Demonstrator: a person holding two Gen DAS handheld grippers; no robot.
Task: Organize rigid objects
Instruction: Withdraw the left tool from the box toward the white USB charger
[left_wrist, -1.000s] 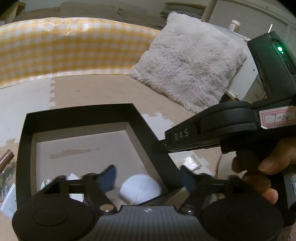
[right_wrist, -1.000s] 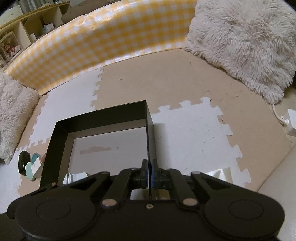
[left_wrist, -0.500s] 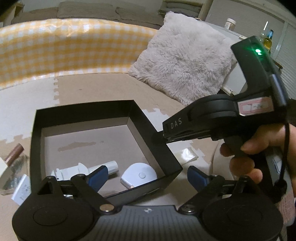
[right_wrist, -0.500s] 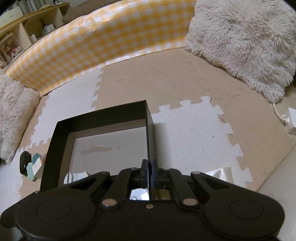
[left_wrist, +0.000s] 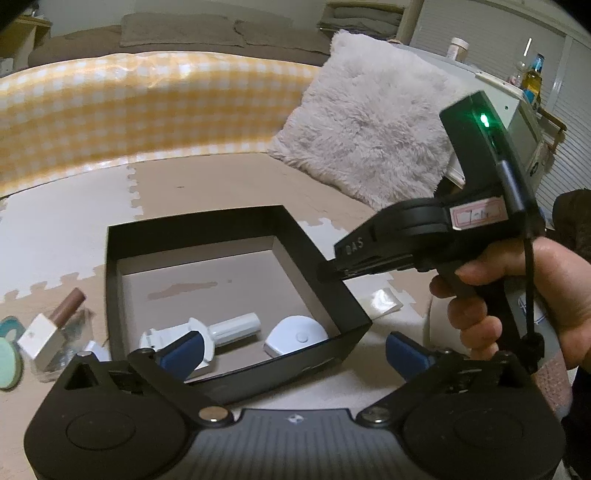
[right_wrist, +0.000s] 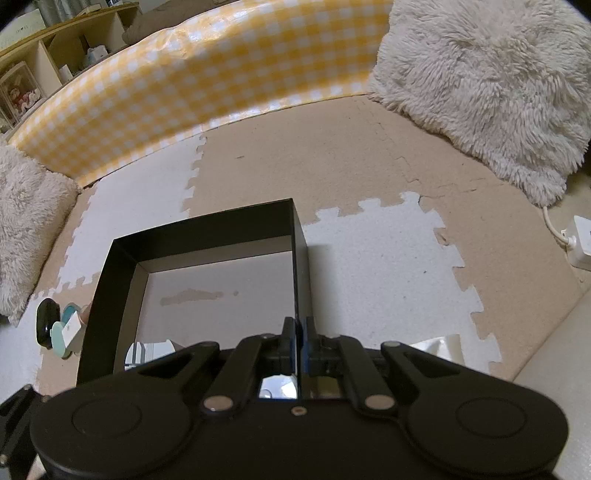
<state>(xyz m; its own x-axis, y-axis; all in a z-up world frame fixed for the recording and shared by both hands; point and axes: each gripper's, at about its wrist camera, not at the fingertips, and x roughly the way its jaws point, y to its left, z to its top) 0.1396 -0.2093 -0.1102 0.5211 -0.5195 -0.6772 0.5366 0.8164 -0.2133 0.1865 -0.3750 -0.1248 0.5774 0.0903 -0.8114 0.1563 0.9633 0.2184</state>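
Note:
A black open box (left_wrist: 199, 229) stands on the foam floor mat. Inside it, near the front wall, lie a white tube-shaped device (left_wrist: 221, 326) and a white round puck (left_wrist: 295, 334). My left gripper (left_wrist: 293, 354) hovers over the box's near wall with its jaws opening wide. Only the box's front corner is between its fingers (left_wrist: 181, 352), and neither finger touches it. My right gripper (left_wrist: 332, 269), held by a hand, is shut on the box's right wall. In the right wrist view, the right gripper (right_wrist: 298, 341) pinches that thin wall of the box (right_wrist: 207, 229).
Left of the box lie a white block with a brown stick (left_wrist: 48, 328), a teal disc (left_wrist: 7, 350) and a black item (right_wrist: 48, 321). A shaggy cushion (left_wrist: 369, 122) and a yellow checked barrier (left_wrist: 147, 110) border the mat. A clear wrapper (left_wrist: 380, 302) lies right of the box.
My left gripper has drawn back and up from the box while its jaws widened. The puck and the white device now lie in full view. The right gripper has kept its hold.

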